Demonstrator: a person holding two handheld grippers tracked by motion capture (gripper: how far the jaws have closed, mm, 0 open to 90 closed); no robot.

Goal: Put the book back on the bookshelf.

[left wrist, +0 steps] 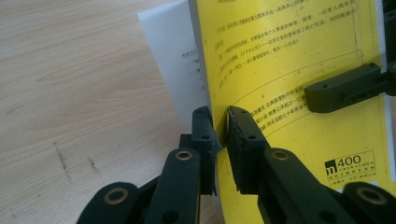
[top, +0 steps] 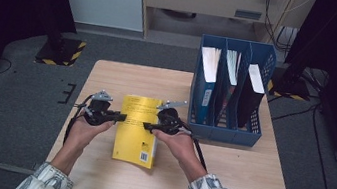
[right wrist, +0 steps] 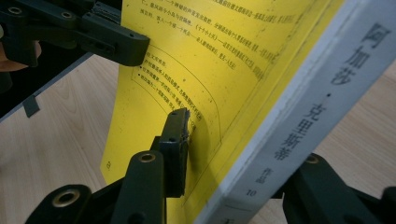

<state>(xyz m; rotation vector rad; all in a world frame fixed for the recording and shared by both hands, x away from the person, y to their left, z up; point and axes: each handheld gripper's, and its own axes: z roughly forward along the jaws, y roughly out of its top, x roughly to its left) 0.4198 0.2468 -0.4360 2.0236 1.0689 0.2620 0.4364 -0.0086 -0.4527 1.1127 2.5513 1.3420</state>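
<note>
Yellow book (top: 137, 130), at frame centre, is pinched by left gripper (top: 119, 116) on its cover edge and right gripper (top: 147, 126) across its spine; lift stage judged, level carry toward blue file rack (top: 229, 96) needed next.

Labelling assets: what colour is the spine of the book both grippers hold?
White, with dark printed characters; the book's spine shows best in the right gripper view.

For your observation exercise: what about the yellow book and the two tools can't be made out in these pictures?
- Right tool, right gripper view: the far jaw's pad is hidden behind the yellow book's spine.
- Left tool, left gripper view: the page under its left jaw is covered by that jaw.
- High view: the cover print is too small to read.
</note>
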